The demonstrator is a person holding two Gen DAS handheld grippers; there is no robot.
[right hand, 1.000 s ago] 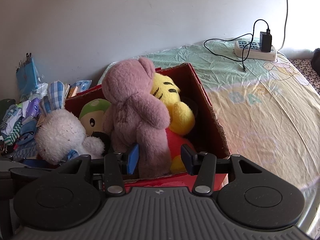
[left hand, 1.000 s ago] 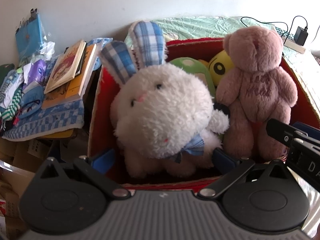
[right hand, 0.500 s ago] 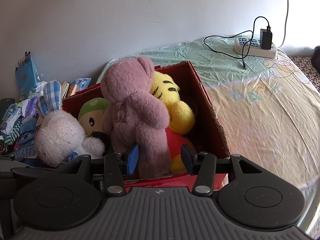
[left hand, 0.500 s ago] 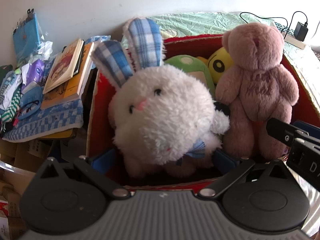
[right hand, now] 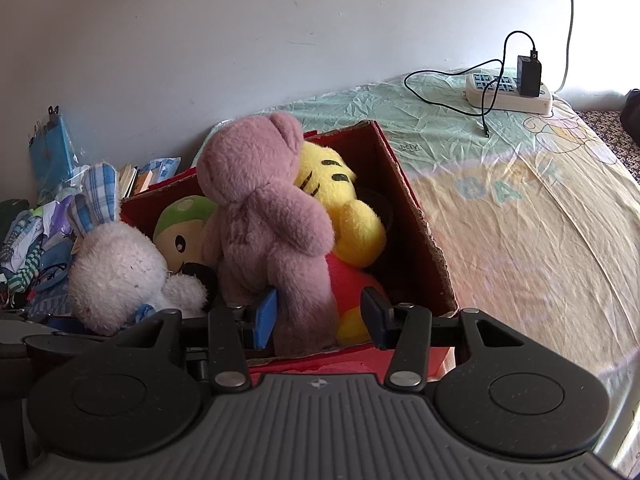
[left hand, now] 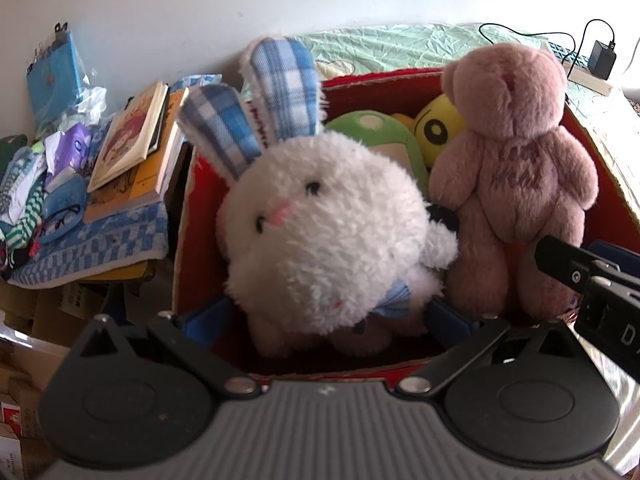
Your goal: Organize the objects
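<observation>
White plush rabbit (left hand: 324, 236), blue plaid ears: seated upright in red cardboard box (left hand: 188, 208), between the spread fingers of left gripper (left hand: 328, 316), blue pads just beside its flanks, contact not discernible.

Pink teddy bear (right hand: 264, 216): upright in same box, one leg between fingers of right gripper (right hand: 316, 316); left pad (right hand: 266, 318) touching the leg, right pad clear (fingers partly open, no firm hold evident).

Behind the fingers: green-capped plush (right hand: 180, 228), yellow striped plush (right hand: 340, 196).

Left of box: books (left hand: 132, 148), clothing.

Step judged: placing toys, release stage. Next: open wide, withdraw straight back without toppling either.
</observation>
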